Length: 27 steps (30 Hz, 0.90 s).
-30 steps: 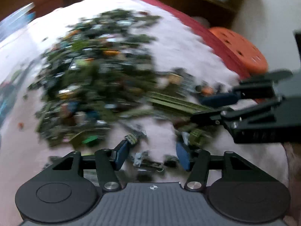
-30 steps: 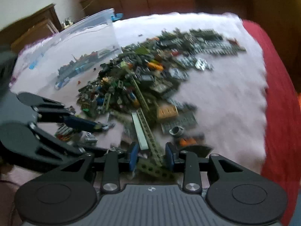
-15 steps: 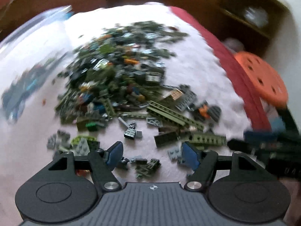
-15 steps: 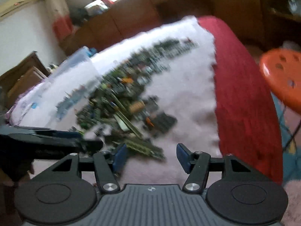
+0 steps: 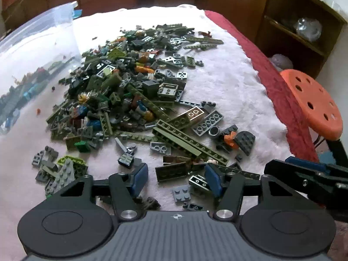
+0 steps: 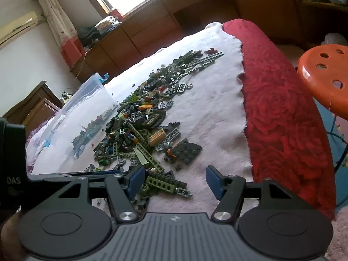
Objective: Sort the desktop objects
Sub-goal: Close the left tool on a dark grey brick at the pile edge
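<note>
A big heap of small toy bricks point(image 5: 134, 91), mostly olive green and grey, lies on a white fluffy cloth point(image 5: 228, 82). It also shows in the right wrist view point(image 6: 143, 117). My left gripper point(image 5: 176, 179) is open and empty, low over loose bricks at the heap's near edge. My right gripper point(image 6: 175, 181) is open and empty, at the heap's near right edge, above a green beam with holes point(image 6: 161, 183). The right gripper's fingers point(image 5: 304, 171) show at the right in the left wrist view.
A clear plastic bin point(image 5: 32, 65) with some bricks in it stands left of the heap; it also shows in the right wrist view point(image 6: 80, 117). A red cover point(image 6: 282, 113) lies right of the cloth. An orange stool point(image 5: 311, 106) stands beyond the edge.
Both grippers have drawn back from the heap and the views have steadied. My right gripper has opened wider and swung out to the right. My left gripper stays open.
</note>
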Tool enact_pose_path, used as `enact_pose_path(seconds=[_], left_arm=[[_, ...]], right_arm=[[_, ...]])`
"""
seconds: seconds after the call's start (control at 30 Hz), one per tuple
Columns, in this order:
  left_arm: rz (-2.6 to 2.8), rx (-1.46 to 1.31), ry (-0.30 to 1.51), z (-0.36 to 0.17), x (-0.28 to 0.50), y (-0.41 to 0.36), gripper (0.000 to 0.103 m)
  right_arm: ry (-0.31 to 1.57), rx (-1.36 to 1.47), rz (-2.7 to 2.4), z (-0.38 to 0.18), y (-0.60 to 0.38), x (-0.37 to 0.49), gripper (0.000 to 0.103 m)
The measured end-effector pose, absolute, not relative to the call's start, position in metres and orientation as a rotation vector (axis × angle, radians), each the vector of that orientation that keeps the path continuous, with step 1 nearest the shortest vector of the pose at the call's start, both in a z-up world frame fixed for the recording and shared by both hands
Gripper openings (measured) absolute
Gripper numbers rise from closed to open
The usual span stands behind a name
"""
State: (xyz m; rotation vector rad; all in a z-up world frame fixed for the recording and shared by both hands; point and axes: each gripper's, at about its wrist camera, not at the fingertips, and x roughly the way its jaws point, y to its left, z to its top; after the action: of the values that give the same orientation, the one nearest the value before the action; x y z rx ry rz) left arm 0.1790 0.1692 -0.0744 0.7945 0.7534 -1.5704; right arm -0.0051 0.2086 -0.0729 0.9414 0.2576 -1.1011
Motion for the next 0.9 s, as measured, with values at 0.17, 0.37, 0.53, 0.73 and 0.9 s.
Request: enact_pose_path(seconds=[0.17, 0.37, 0.53, 0.73, 0.9], left_arm=[[-1.582, 0.806, 0.733, -0.075, 0.177, 0.172, 0.034], [-1.6, 0.777, 0.709, -0.061, 0.185, 0.179, 0.034], [-1.596, 0.721, 0.663, -0.042, 0.204, 0.181, 0.034], [-1.576, 0.657, 0.721, -0.046, 0.231, 0.181, 0.034], [-1.591, 0.648, 0.755, -0.056, 0.238, 0.181, 0.034]], right_arm=[[0.245, 0.951, -1.106, -0.074, 0.208, -0.007, 0.065], [0.266, 0.92, -1.099, -0.073, 0.209, -0.001, 0.065], [0.355, 0.829, -1.089, -0.069, 0.212, 0.016, 0.065], [0.518, 0.712, -1.075, -0.072, 0.212, 0.048, 0.054], [0.603, 0.64, -1.064, -0.078, 0.208, 0.068, 0.037]])
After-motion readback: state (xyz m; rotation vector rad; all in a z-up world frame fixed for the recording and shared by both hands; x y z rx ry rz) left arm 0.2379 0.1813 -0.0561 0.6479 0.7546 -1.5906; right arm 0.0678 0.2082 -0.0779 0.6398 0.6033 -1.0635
